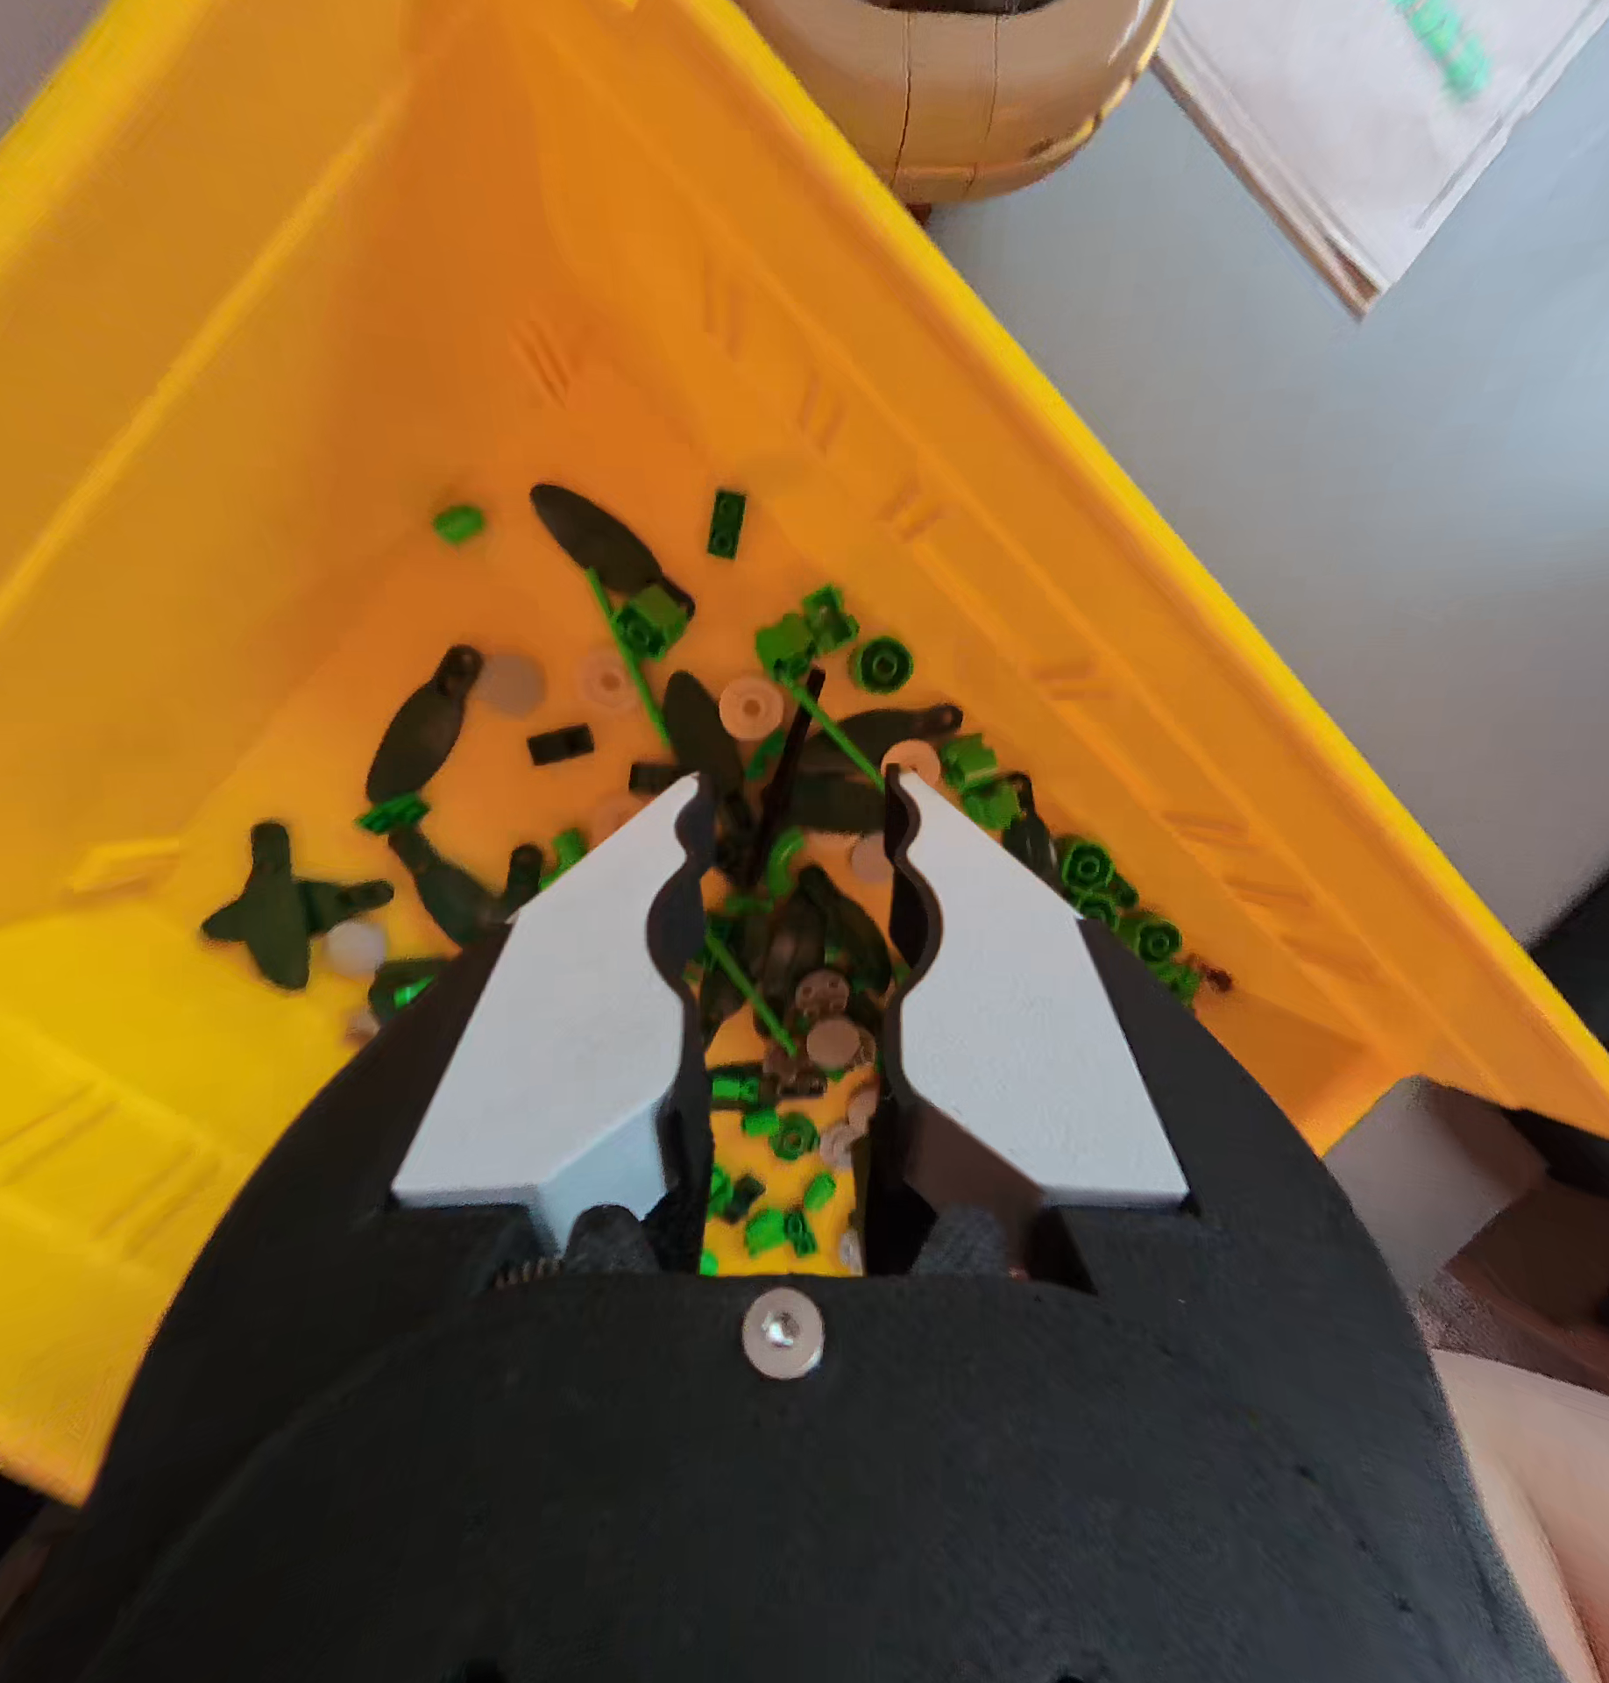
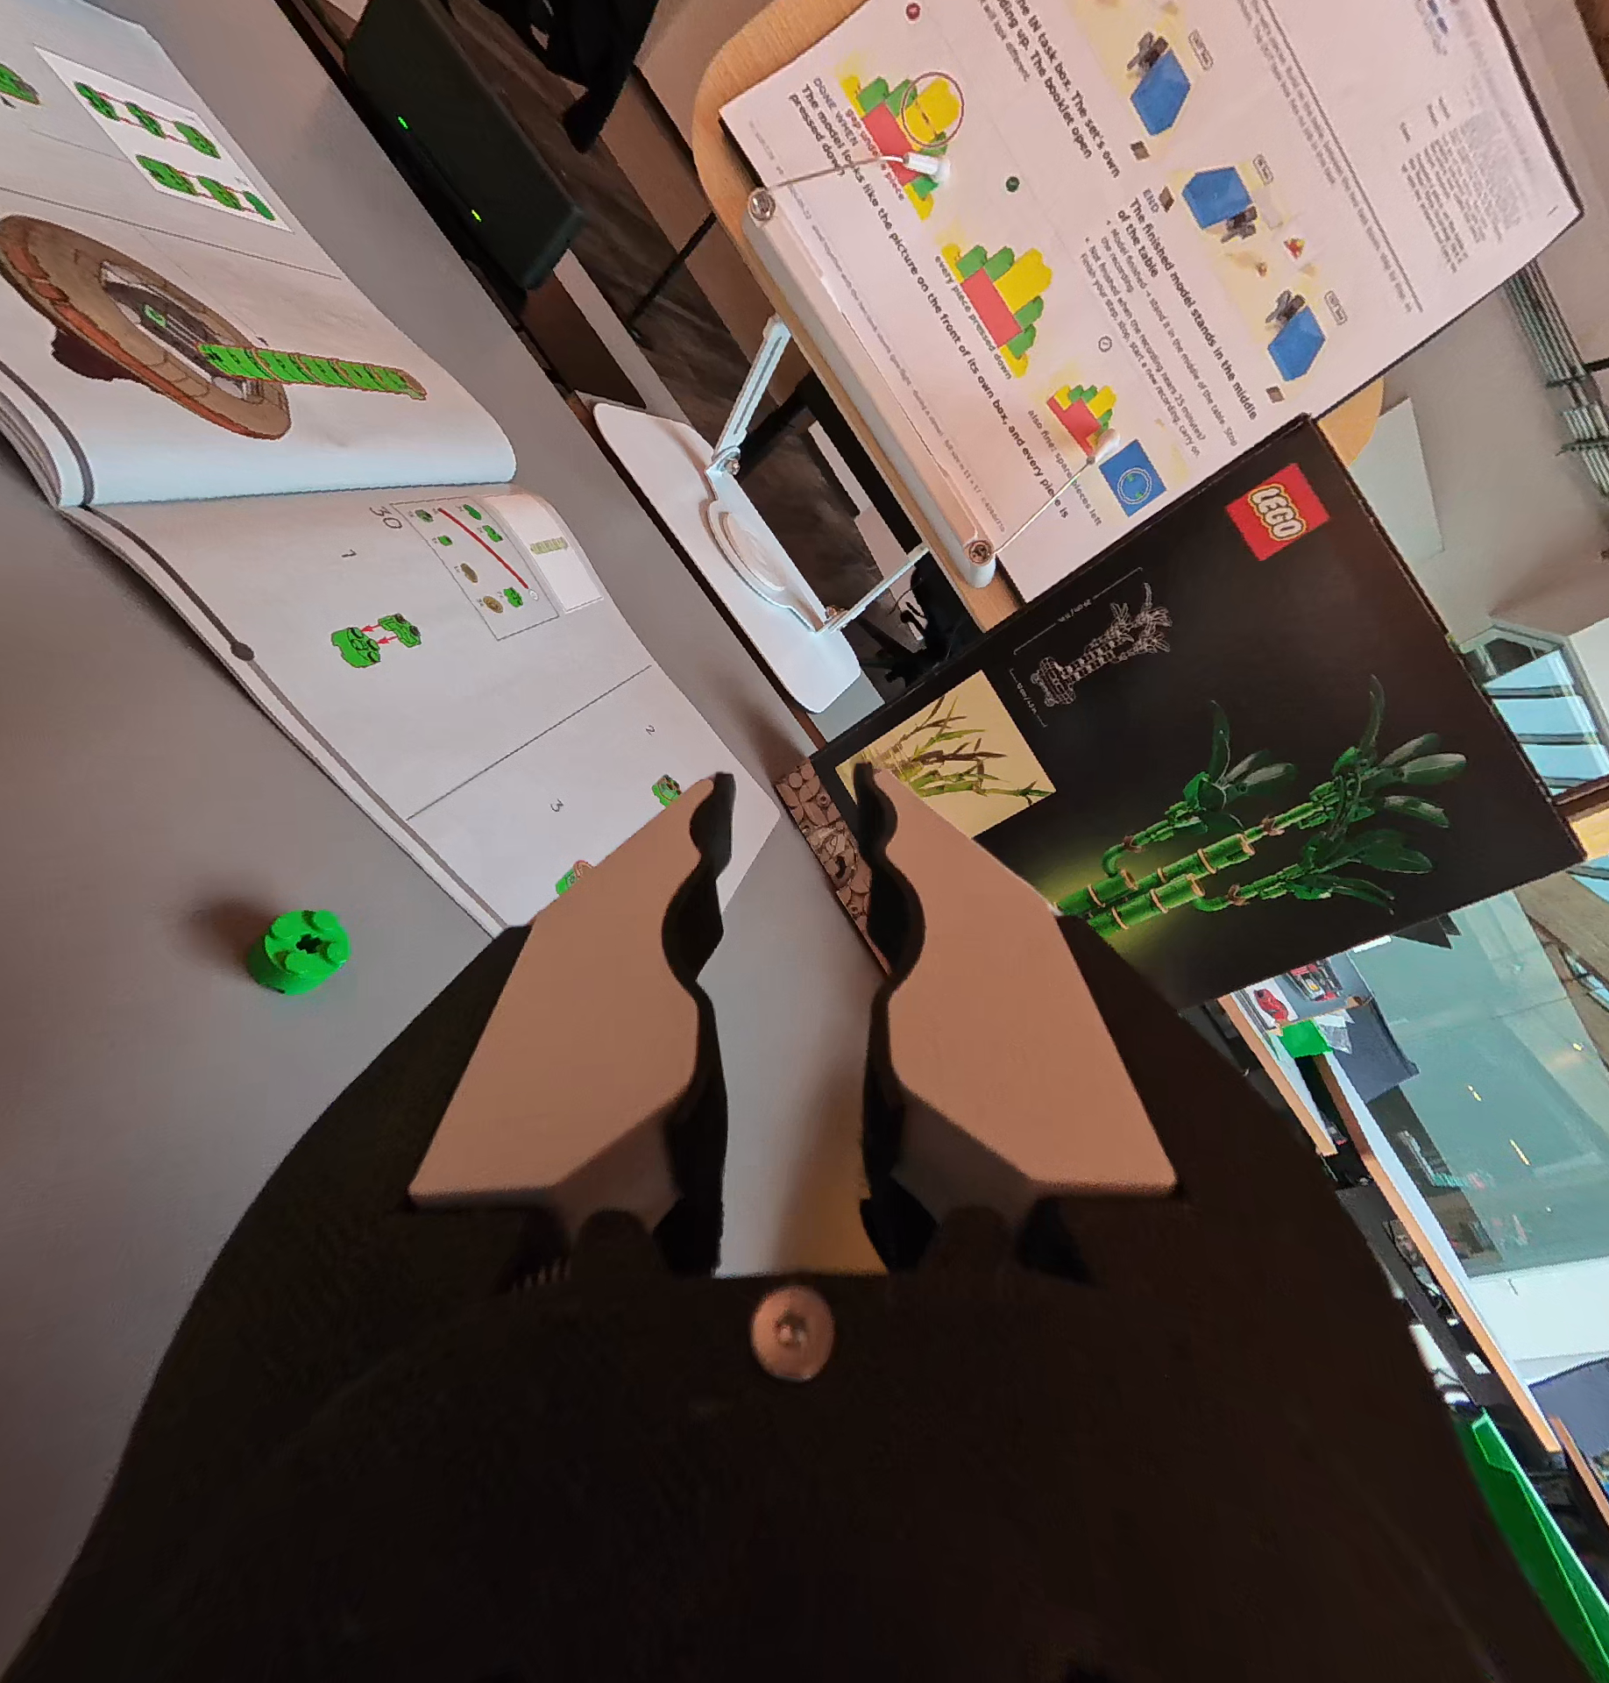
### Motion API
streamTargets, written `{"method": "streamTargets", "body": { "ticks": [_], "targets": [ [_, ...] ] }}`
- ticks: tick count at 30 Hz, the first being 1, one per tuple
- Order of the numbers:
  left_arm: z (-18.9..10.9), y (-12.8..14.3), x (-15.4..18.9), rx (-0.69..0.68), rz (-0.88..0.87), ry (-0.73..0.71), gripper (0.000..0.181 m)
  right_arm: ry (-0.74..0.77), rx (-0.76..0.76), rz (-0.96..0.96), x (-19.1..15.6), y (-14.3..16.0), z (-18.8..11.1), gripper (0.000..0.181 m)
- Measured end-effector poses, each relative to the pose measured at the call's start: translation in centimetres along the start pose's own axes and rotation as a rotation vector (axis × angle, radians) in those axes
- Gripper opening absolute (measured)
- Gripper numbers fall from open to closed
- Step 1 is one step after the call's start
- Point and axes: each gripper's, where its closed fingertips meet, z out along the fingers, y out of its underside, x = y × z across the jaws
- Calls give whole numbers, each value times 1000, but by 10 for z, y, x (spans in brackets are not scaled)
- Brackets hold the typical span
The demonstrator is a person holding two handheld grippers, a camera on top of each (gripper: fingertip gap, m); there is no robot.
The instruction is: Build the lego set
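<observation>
Yellow bin (image 1: 1010,474) walls hemming scattered pieces (image 1: 783,710), bare table (image 2: 100,1138) around green brick (image 2: 300,950)

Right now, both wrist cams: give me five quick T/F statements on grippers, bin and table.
1. The left gripper is over the yellow bin, open and holding nothing. True.
2. The bin holds mostly red and blue pieces. False: the loose pieces are green, dark green and tan.
3. The right gripper is shut on a green brick. False: it is open and empty; the green round brick lies alone on the grey table, to the gripper's left in that view.
4. An instruction booklet lies open on the table. True.
5. The set's box lies flat under the booklet. False: it stands apart, beyond the gripper.
</observation>
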Motion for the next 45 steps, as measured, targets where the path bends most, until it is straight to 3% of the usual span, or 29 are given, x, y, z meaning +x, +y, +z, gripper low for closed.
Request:
{"method": "streamTargets", "body": {
  "ticks": [9,19,29,35,38,40,42,45],
  "targets": [
    [20,-19,-8,32,23,7,35,14,-29,0,5,7,2,27],
    [34,-12,-5,2,31,65,31,1,-40,-11,2,8,2,26],
    [46,-7,-9,-50,33,34,28,5,-33,3,6,10,-2,26],
    [45,-11,-13,-38,65,-1,14,7,-23,10,8,8,-3,26],
    [28,-16,-20,-1,68,-72,13,9,-7,9,9,3,-5,26],
    [-1,-24,-20,74,65,-139,13,14,13,-11,9,-6,-7,26],
    [-43,-47,-6,253,88,-175,12,17,48,-28,9,-21,-10,26],
    [-109,-89,48,597,154,-103,12,-23,113,-26,0,-54,-13,27]
  ]
}}
